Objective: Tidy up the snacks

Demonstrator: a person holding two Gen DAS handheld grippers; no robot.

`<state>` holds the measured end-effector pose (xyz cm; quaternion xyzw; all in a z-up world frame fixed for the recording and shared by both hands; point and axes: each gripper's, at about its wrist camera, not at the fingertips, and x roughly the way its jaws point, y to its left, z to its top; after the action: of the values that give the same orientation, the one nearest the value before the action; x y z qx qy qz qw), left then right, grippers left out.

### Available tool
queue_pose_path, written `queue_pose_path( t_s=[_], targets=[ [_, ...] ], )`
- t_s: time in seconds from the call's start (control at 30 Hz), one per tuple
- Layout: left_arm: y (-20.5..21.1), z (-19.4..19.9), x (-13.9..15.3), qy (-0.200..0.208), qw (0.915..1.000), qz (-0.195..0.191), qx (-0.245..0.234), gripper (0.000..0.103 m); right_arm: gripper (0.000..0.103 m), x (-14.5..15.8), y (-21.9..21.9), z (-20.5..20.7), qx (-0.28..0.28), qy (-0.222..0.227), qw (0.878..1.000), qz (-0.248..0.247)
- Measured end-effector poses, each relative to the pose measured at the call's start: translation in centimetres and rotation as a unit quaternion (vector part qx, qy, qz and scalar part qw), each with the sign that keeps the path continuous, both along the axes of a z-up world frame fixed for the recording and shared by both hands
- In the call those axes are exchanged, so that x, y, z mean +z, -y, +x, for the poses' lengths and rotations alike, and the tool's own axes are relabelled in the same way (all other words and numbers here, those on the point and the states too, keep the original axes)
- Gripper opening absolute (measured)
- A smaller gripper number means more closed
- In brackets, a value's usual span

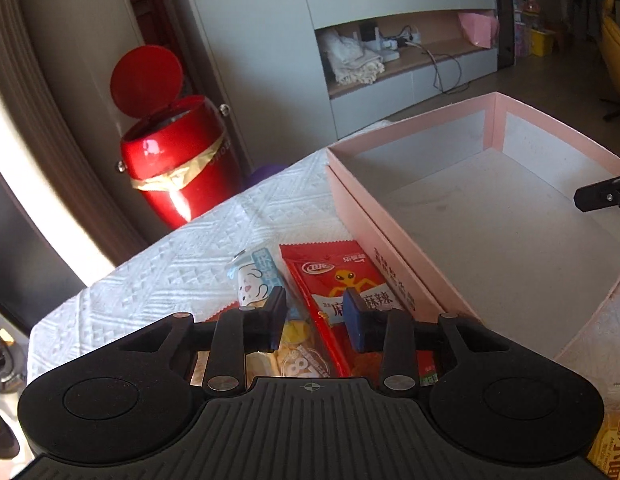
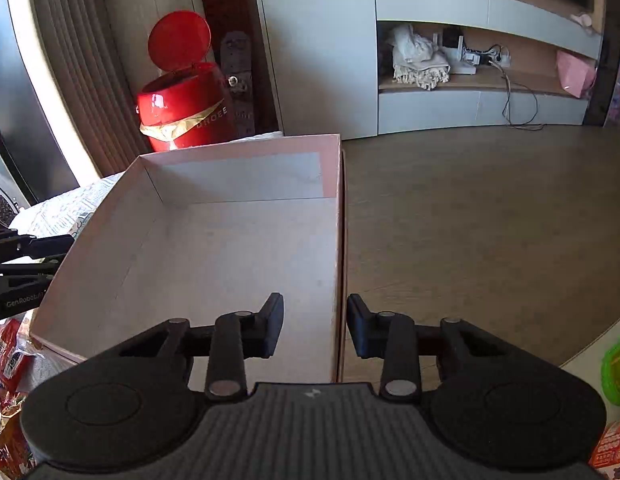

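Left gripper (image 1: 314, 314) hovered with jaws parted, grasping nothing, over the red snack packet (image 1: 330, 276) and pale blue packet (image 1: 255, 280) lying on the white cloth (image 1: 181, 264) beside the pink box (image 1: 390, 252), evidently lining up a pick. Right gripper (image 2: 314, 322) was likewise unclenched, jaws astride the empty box's right wall, probably to steady it.

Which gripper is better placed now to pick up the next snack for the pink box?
Left. The left gripper hovers directly over the red packet and blue-white packet beside the pink box; the right gripper hangs over the box's wall, with no snack beneath.
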<state>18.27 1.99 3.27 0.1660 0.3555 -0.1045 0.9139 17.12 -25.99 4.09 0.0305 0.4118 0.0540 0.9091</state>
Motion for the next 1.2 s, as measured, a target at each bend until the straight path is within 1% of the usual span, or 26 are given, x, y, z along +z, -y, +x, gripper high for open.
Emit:
queue_pose_path(
  t_s=[0.03,0.07,0.13,0.2,0.23,0.27,0.33,0.47,0.53,0.6,0.63,0.67,0.7,0.73,0.77,0.83,0.87,0.93,1.0,1.03,1.13,1.2],
  targets=[
    [-0.9,-0.3,0.1,0.002,0.9999,0.000,0.011,0.035,0.033,-0.1,-1.1,0.2,0.008,0.005,1.000,-0.016],
    [-2.0,-0.6,0.2,0.006,0.9997,-0.004,0.024,0.035,0.033,-0.1,-1.8,0.5,0.017,0.009,1.000,-0.024],
    [-4.6,-0.9,0.4,0.005,0.9983,-0.012,0.057,0.038,0.033,-0.3,-3.8,1.5,0.043,0.008,0.999,-0.021],
    [-6.9,-1.5,0.5,0.001,0.9962,-0.015,0.085,0.041,0.030,-0.6,-6.0,3.1,0.068,-0.001,0.998,-0.002],
    [-7.9,-1.8,0.6,0.000,0.9953,-0.018,0.095,0.041,0.022,-0.7,-6.8,3.6,0.075,-0.003,0.997,0.008],
    [-8.6,-2.0,0.8,-0.001,0.9944,-0.024,0.103,0.041,0.012,-0.7,-7.7,4.5,0.077,-0.011,0.997,0.017],
    [-9.8,-2.5,1.2,-0.002,0.9932,-0.050,0.105,0.041,0.011,-0.8,-8.3,5.5,0.068,-0.019,0.997,0.025],
    [-11.5,-3.8,2.3,0.005,0.9866,-0.122,0.109,0.038,0.013,-1.1,-7.8,6.6,0.028,-0.010,0.999,0.010],
    [-11.9,-4.9,2.9,0.006,0.9825,-0.151,0.109,0.038,0.013,-1.2,-7.0,6.1,0.025,-0.008,1.000,0.005],
    [-12.3,-6.5,3.5,0.001,0.9780,-0.179,0.107,0.038,0.013,-1.1,-6.7,5.4,0.033,-0.002,0.999,0.002],
    [-12.4,-7.5,3.7,-0.004,0.9769,-0.187,0.103,0.038,0.018,-0.7,-6.3,4.7,0.041,0.005,0.999,0.002],
    [-12.5,-8.6,3.9,-0.009,0.9762,-0.193,0.098,0.038,0.033,-0.2,-5.9,3.5,0.052,0.015,0.999,0.003],
    [-12.5,-9.8,3.9,-0.016,0.9757,-0.197,0.094,0.038,0.044,0.3,-5.9,2.5,0.063,0.025,0.998,0.003],
    [-12.6,-10.9,3.9,-0.024,0.9753,-0.200,0.091,0.038,0.066,1.2,-5.7,0.8,0.078,0.041,0.996,0.002],
    [-12.7,-12.0,3.8,-0.033,0.9752,-0.201,0.087,0.038,0.074,1.7,-5.8,-0.7,0.091,0.051,0.995,0.001],
    [-12.7,-13.9,3.5,-0.054,0.9753,-0.199,0.080,0.038,0.077,2.5,-6.0,-3.4,0.121,0.062,0.991,0.005],
    [-12.8,-14.7,3.3,-0.064,0.9750,-0.198,0.078,0.038,0.077,2.8,-6.3,-4.9,0.149,0.053,0.987,0.006],
    [-12.9,-15.6,2.5,-0.082,0.9732,-0.198,0.083,0.038,0.077,2.9,-6.9,-7.6,0.184,0.048,0.982,0.000],
    [-12.6,-16.0,1.3,-0.091,0.9746,-0.182,0.094,0.038,0.079,2.8,-7.6,-9.7,0.208,0.041,0.977,-0.002],
    [-12.5,-16.0,0.8,-0.091,0.9744,-0.179,0.101,0.038,0.079,2.6,-8.0,-10.5,0.219,0.032,0.975,0.009],
    [-12.4,-15.8,-0.5,-0.096,0.9677,-0.200,0.120,0.037,0.079,1.9,-9.4,-12.3,0.242,0.009,0.970,0.035],
    [-12.0,-15.7,-0.8,-0.094,0.9650,-0.215,0.117,0.032,0.079,1.3,-10.8,-13.6,0.264,-0.006,0.964,0.031]
  ],
)
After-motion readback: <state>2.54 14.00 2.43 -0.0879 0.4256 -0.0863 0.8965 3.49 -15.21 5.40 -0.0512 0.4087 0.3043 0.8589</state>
